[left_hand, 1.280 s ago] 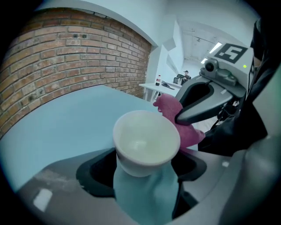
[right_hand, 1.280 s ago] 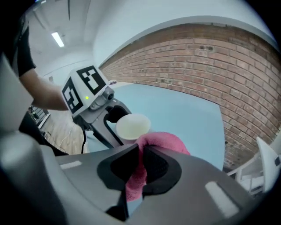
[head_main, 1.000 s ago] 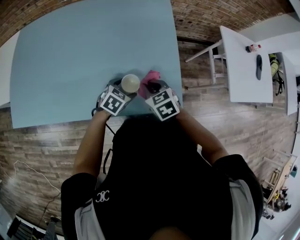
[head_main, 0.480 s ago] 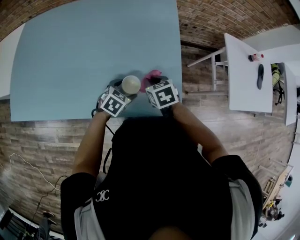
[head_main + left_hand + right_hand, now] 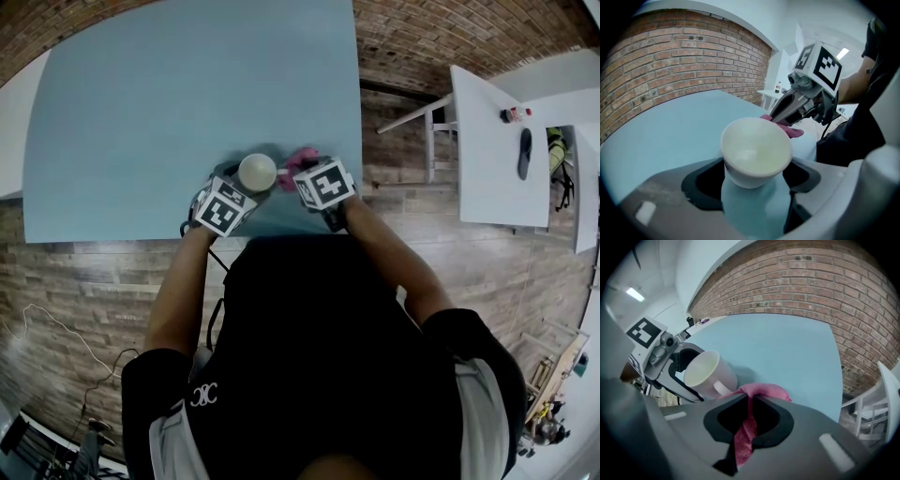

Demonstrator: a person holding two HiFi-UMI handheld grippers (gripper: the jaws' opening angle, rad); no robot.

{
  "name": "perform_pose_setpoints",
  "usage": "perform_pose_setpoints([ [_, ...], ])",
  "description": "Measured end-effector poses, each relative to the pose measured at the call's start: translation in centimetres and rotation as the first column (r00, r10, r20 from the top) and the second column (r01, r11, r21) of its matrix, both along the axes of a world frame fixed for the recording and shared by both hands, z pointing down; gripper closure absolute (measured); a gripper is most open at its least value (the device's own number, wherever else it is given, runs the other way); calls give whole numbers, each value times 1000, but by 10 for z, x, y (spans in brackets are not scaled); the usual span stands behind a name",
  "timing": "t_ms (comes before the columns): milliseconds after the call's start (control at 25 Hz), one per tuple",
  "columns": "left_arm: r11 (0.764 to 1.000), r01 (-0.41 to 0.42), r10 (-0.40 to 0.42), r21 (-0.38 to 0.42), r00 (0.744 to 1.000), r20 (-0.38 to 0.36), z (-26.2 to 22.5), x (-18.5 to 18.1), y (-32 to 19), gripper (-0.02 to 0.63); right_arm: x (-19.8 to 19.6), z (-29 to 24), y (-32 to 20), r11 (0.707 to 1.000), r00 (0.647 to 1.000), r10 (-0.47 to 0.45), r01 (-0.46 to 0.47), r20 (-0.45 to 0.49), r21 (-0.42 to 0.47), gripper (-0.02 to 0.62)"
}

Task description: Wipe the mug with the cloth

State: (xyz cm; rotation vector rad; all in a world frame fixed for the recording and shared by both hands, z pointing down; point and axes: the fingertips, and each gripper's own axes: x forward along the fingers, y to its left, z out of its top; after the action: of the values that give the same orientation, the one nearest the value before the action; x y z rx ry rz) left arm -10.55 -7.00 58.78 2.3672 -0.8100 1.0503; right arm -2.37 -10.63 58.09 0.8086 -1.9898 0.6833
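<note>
Over the table, left tongs grip mug, right tongs cloth.

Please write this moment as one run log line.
left gripper: shut on mug | right gripper: shut on cloth | cloth: beside mug, contact unclear

The table is shown with a plain pale blue top, free of pattern. At the table's near edge the mug is seen in unmarked cream-white, and just beside it the cloth in bright pink. The left gripper and the right gripper are finished in grey with black jaw linings, and their marker cubes are printed with black-and-white squares. Behind the table, the brick wall is laid in red-brown with pale mortar lines. Around the table, the floor is patterned in grey-brown planks. A black shirt with white sleeve panels is worn at the table's near side.
</note>
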Motion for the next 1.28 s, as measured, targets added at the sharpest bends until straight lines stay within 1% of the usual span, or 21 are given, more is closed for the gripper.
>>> perform_pose_setpoints([
  [120, 1000, 5, -5, -6, 1000, 5, 0, -1, 0, 204, -2, 19, 5, 997, 998, 26, -22, 56, -70, 560],
  [200, 1000, 15, -15, -7, 1000, 5, 0, -1, 0, 204, -6, 28, 8, 992, 990, 68, -54, 127, -115, 560],
  [320, 1000, 30, -30, -5, 1000, 4, 0, -3, -1, 204, -11, 31, 6, 974, 950, 160, -108, 267, -198, 560],
  [400, 999, 35, -35, -3, 999, 1, 0, -3, -2, 204, -13, 28, 6, 963, 918, 196, -114, 344, -244, 560],
  [440, 999, 34, -34, -3, 999, 1, 0, -2, -3, 204, -13, 25, 6, 962, 906, 200, -109, 374, -251, 560],
  [600, 1000, 27, -27, -12, 1000, 12, 0, -2, -3, 204, -13, 2, 5, 977, 872, 161, -75, 461, -200, 560],
  [640, 1000, 27, -27, -14, 1000, 16, 0, -3, -3, 204, -14, -4, 5, 981, 872, 141, -60, 469, -182, 560],
  [760, 999, 29, -29, -17, 999, 20, 0, -5, -3, 204, -17, -19, 4, 994, 887, 57, -5, 458, -113, 560],
  [800, 999, 30, -29, -18, 999, 20, 0, -5, -3, 204, -19, -24, 4, 996, 887, 32, 12, 460, -93, 560],
  [880, 999, 30, -30, -21, 999, 22, 0, -4, -3, 204, -21, -35, 7, 997, 874, 12, 29, 485, -77, 560],
  [960, 999, 29, -29, -18, 999, 20, 0, -4, -2, 204, -24, -46, 12, 996, 849, 3, 45, 528, -78, 560],
  [1040, 999, 30, -29, -16, 999, 21, 1, -4, -3, 204, -31, -57, 19, 994, 828, -29, 84, 560, -72, 560],
  [1080, 999, 31, -31, -18, 999, 22, 0, -4, -4, 204, -36, -60, 22, 992, 825, -53, 106, 563, -62, 560],
  [1160, 999, 34, -34, -18, 999, 20, 0, -3, -6, 204, -46, -62, 27, 990, 829, -97, 139, 551, -35, 560],
  [1200, 999, 38, -38, -17, 999, 18, 0, -3, -6, 204, -49, -61, 29, 989, 832, -107, 144, 544, -26, 560],
  [1280, 999, 52, -51, -11, 999, 10, 0, -2, -6, 204, -49, -60, 29, 991, 832, -97, 133, 546, -27, 560],
])
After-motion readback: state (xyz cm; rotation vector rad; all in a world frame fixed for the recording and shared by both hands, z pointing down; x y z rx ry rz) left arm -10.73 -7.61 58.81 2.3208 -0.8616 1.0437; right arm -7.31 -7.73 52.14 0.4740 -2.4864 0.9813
